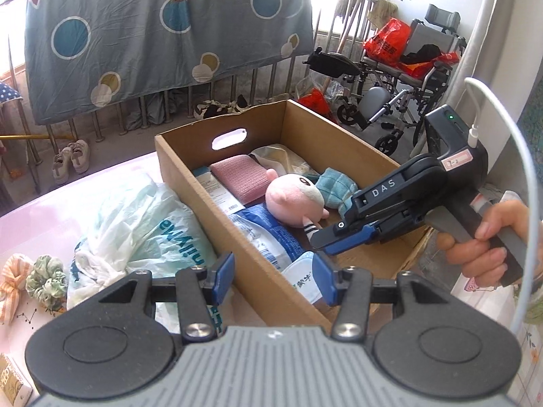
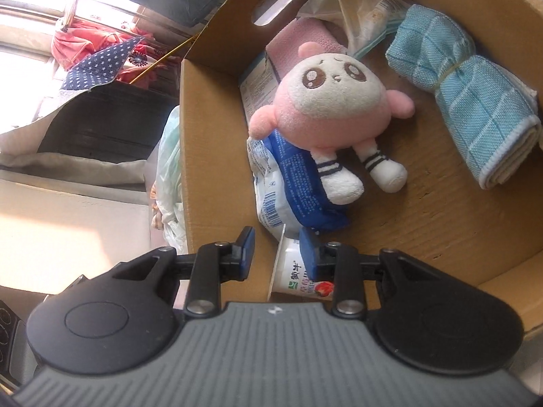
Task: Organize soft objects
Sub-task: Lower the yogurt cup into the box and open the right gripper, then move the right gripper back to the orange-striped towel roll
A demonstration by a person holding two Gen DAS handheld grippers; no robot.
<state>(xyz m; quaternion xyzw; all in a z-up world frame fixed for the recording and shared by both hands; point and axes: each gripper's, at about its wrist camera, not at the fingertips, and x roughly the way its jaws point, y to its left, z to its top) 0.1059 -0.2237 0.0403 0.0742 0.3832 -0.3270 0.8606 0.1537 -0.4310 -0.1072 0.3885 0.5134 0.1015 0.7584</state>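
A cardboard box (image 1: 176,156) stands on the pink table. In it lie a pink plush doll (image 1: 293,200) (image 2: 325,108), a rolled blue towel (image 1: 336,186) (image 2: 468,101), a folded pink cloth (image 1: 241,179) (image 2: 298,40), a blue-white packet (image 1: 264,234) (image 2: 292,190) and a yogurt cup (image 1: 302,281) (image 2: 295,271). My right gripper (image 1: 317,237) (image 2: 277,252) hangs over the box just short of the doll's feet, open, with nothing gripped. My left gripper (image 1: 275,274) is open and empty over the box's near left wall.
Left of the box lie a crumpled white plastic bag (image 1: 142,230), a green scrunchie (image 1: 47,281) and an orange striped one (image 1: 13,278). Beyond the table are shoes (image 1: 71,159), a hanging spotted sheet (image 1: 152,34) and a wheelchair (image 1: 407,78).
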